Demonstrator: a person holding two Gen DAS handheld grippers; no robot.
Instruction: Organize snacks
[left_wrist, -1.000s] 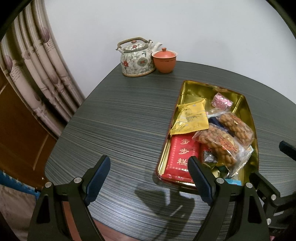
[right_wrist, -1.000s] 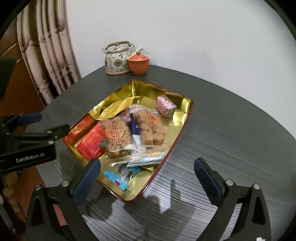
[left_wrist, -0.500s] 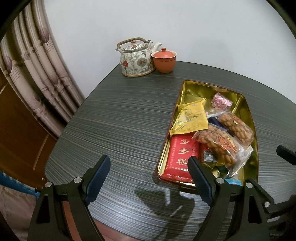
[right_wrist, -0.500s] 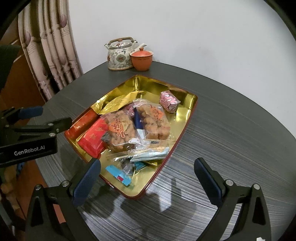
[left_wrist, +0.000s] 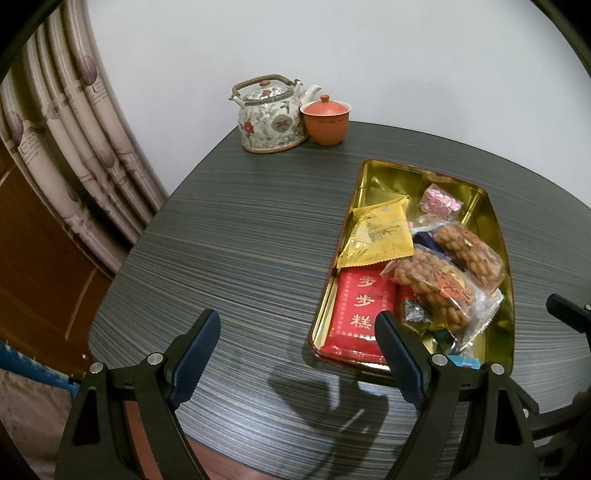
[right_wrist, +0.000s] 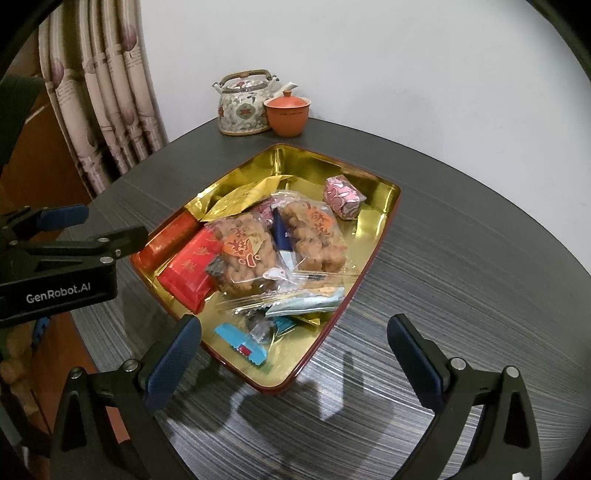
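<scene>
Snacks (right_wrist: 258, 251) lie heaped in a gold tray (right_wrist: 384, 221) on the counter (left_wrist: 229, 240), well short of the teapot (left_wrist: 271, 114). Left claw (left_wrist: 297, 354) and right claw (right_wrist: 293, 354) both hover released and empty at the tray's near end. The clear bags overlap, so a pinch may drag a neighbour out or nudge the tray along the smooth top.

The left hand-held gripper (left_wrist: 297, 338) hangs over the dark striped counter (left_wrist: 236, 258), jaws wide apart and holding nothing. To its right, a gold tray (left_wrist: 498, 229) carries a red packet (left_wrist: 360, 310), a yellow packet (left_wrist: 380, 232) and 2 clear bags of fried snacks (left_wrist: 439, 284). A floral teapot (left_wrist: 271, 118) touches an orange lidded cup (left_wrist: 325, 120) at the far edge.
</scene>
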